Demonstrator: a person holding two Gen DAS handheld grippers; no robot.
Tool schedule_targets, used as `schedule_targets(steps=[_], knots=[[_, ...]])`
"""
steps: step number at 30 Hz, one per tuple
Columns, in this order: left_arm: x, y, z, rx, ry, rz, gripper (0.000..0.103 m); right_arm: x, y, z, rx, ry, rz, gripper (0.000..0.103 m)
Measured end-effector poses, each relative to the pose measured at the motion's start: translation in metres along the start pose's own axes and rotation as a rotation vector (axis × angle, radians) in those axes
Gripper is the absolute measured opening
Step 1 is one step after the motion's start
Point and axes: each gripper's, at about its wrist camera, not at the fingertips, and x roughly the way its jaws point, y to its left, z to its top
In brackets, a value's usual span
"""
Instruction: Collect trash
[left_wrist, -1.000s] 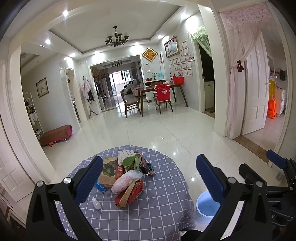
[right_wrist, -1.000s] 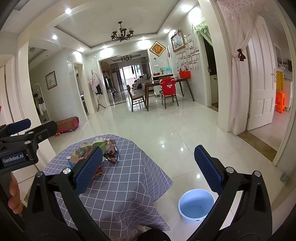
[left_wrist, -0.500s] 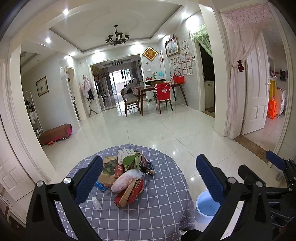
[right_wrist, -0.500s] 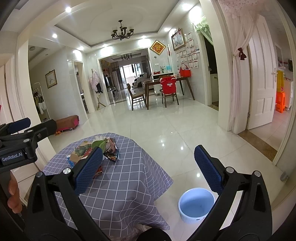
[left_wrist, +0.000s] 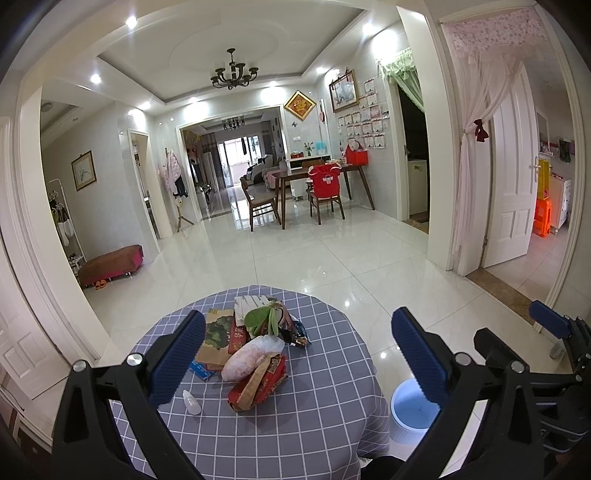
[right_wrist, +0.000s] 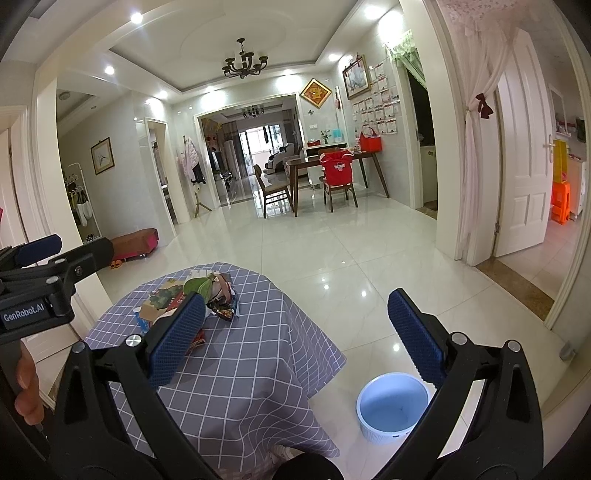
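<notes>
A pile of trash lies on a round table with a grey checked cloth: paper bags, red wrappers, a pale plastic bag, green leaves and a small white bottle. The pile also shows in the right wrist view. A light blue bin stands on the floor right of the table, also in the left wrist view. My left gripper is open and empty above the near side of the table. My right gripper is open and empty, above the table's right edge.
White glossy tile floor stretches beyond the table. A dining table with chairs stands far back. A low red bench sits at the left wall. A white door and curtain are at the right.
Both views have shifted very slightly; the table and pile sit a touch higher in the right wrist view. Both grippers stay open and empty.
</notes>
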Motion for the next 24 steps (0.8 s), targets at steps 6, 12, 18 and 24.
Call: schedule_targets(steps=[6,12,18,24], knots=[[0.0006,0.0004,-0.0008,0.000,0.001,-0.001,0.099,0.0029,0.0018,-0.0035,-0.001,0.004,0.003,0.097],[-0.0002,0.0002,0.0005,-0.001,0.002,0.000,0.099,0.0044,0.0040,-0.0045,-0.002,0.009,0.003,0.097],[0.0026,0.0005,-0.0071,-0.002,0.006,-0.002,0.099,0.0077,0.0055,-0.0058,-0.004,0.018,0.005,0.097],[0.0027,0.0009,-0.0068,-0.003,0.008,-0.002,0.099,0.0102,0.0052,-0.0048,-0.003,0.024,0.009,0.097]])
